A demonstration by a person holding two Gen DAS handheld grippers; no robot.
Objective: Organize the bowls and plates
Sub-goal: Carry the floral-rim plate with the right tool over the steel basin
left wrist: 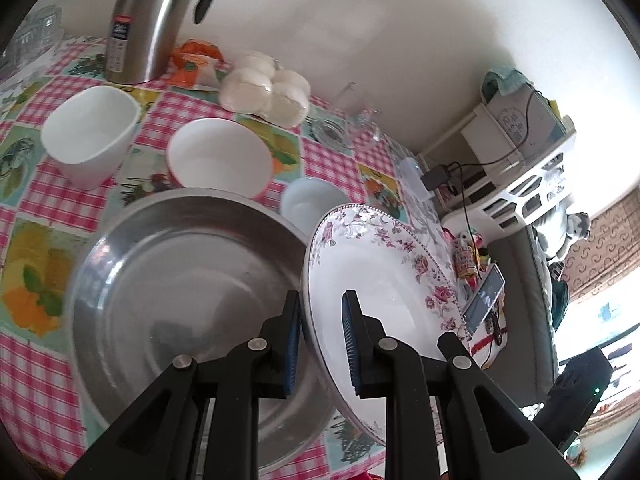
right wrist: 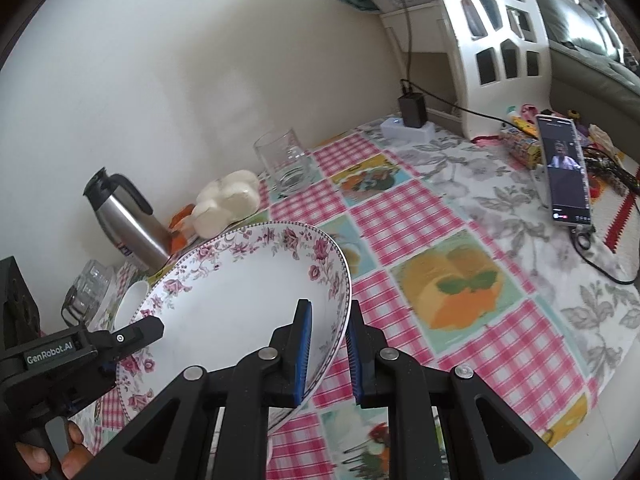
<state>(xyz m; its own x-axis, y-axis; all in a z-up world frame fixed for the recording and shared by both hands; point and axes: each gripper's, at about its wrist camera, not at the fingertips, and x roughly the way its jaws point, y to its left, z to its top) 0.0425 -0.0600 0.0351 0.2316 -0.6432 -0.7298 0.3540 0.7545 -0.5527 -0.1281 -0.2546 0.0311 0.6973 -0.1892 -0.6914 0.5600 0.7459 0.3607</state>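
Both tongs are on the same floral plate right now. My left tongs (left wrist: 320,344) straddle one edge of the floral plate (left wrist: 372,280), pads on either side of the rim, pinching it as far as I can tell. My right tongs (right wrist: 326,350) have the opposite rim (right wrist: 240,300) between their blue pads, though there's a sliver of gap on the outer pad, so that grip looks loose or only just closing. The plate is tilted up off the bench (right wrist: 440,220), carried between the two.

Just left of the left tongs, nearly under the plate's edge, sits the big steel basin (left wrist: 180,280), empty. Just past the plate's far edge there's a small pale bowl (left wrist: 312,200). Further out, a white bowl with a reddish rim (left wrist: 220,160) and a squarish white bowl (left wrist: 90,132), all standing apart, nothing stacked. Beyond those, the steel thermos (left wrist: 148,20) and a bag of buns (left wrist: 264,88) by the wall.

So I'd say we're early: one plate in hand, no bowls nested yet, pretty much everything left to do.
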